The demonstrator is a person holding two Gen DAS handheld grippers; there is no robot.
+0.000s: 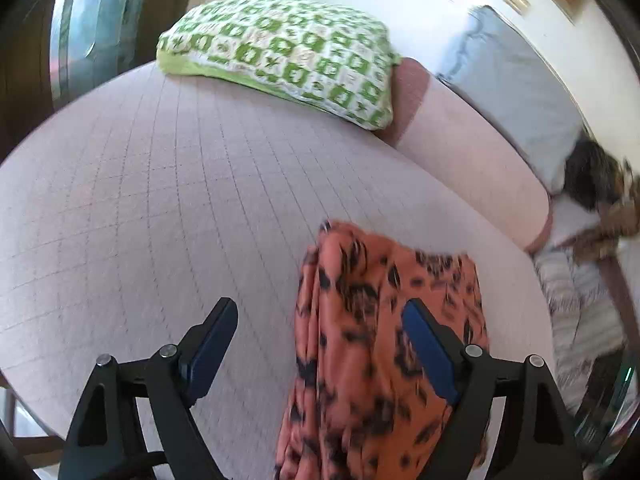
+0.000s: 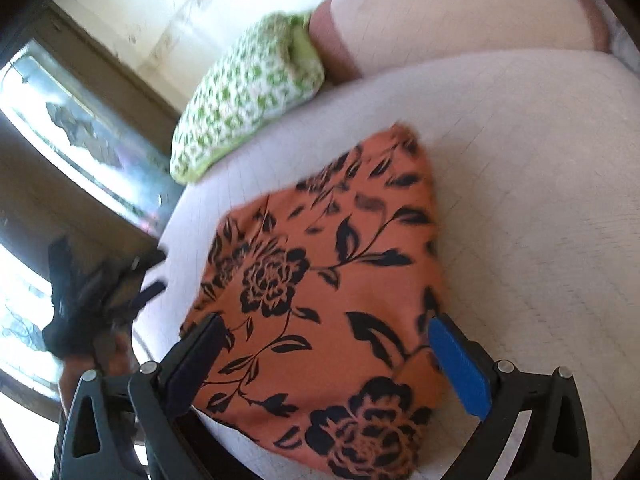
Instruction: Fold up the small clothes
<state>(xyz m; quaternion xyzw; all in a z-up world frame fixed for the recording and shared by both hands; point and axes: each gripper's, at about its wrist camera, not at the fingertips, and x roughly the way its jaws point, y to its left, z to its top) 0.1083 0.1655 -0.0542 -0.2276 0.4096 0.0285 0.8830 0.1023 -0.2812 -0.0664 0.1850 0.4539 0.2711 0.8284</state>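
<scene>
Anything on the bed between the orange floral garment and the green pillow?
Nothing: only bare bedcover separates the orange floral garment from the green pillow, seen in both views.

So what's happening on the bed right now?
A person with a claw in each hand is folding an orange black-flowered garment on the pink checked bedspread. Both the left claw and the right claw stand open, gripping nothing; the garment lies folded flat. A green patterned pillow sits behind.

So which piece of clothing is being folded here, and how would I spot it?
Start at the pale quilted bed with the green-and-white pillow at its head. Nearer the front edge lies the orange garment. It is the only cloth printed with black flowers and leaves.
</scene>
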